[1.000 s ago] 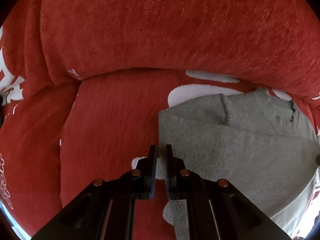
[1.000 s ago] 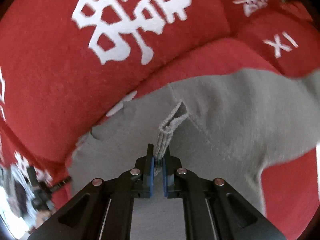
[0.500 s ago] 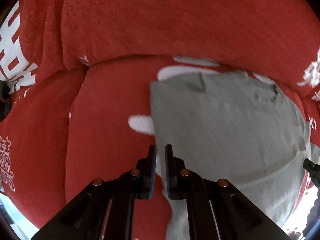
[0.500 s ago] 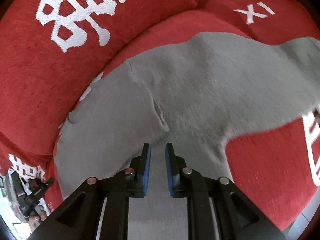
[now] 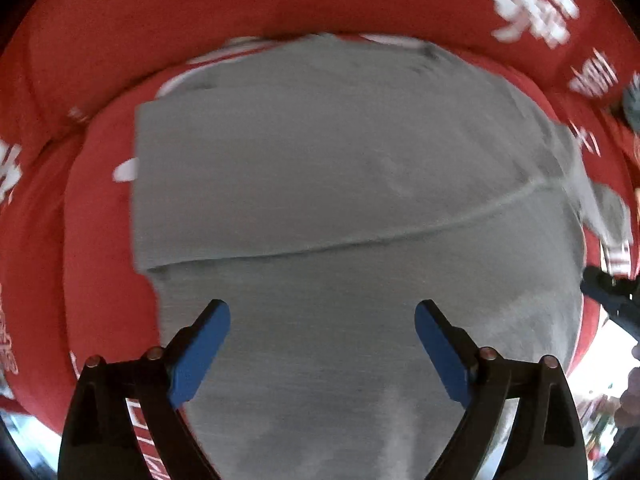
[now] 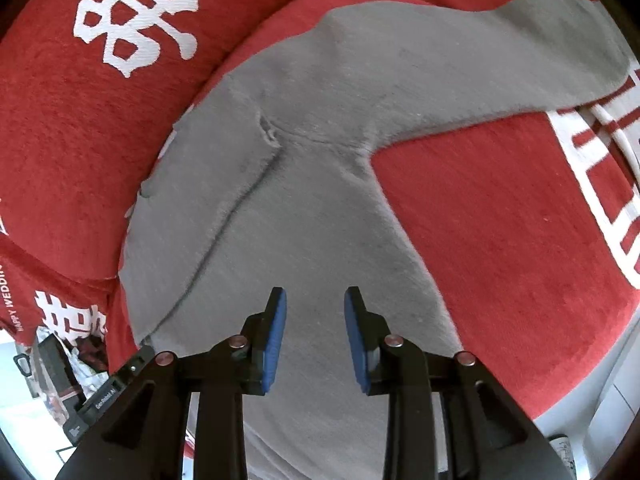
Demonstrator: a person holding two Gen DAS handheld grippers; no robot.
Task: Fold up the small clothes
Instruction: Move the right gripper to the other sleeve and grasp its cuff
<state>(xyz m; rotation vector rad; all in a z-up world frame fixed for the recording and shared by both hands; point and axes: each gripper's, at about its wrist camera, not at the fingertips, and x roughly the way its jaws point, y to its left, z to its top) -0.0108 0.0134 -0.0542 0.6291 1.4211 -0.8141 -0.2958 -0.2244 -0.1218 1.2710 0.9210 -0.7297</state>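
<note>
Both hand-held grippers over the grey sweater (image 6: 304, 208), which lies flat on the red sofa seat cushion (image 6: 500, 216), filling the centre of both wrist views.

Left hand-held gripper (image 5: 322, 340): jaws opening, spread wide, nothing between the pads, cloth well below them. Left view is smeared.

Right hand-held gripper (image 6: 315, 336): jaws opening, partly apart, empty, above the sweater's body at lower centre.

One sleeve (image 6: 500, 52) runs out to the upper right, unfolded. A folded flap (image 5: 312, 168) lies across the upper half of the left view.

Risks as I judge them:
- Loose flap can slide open on the soft, uneven cushion.
- A pinch on the fleecy knit may catch both layers, or the cushion cover, and drag the whole garment.
- Sleeve may crumple against the white-lettered back cushion (image 6: 100, 40).
</note>
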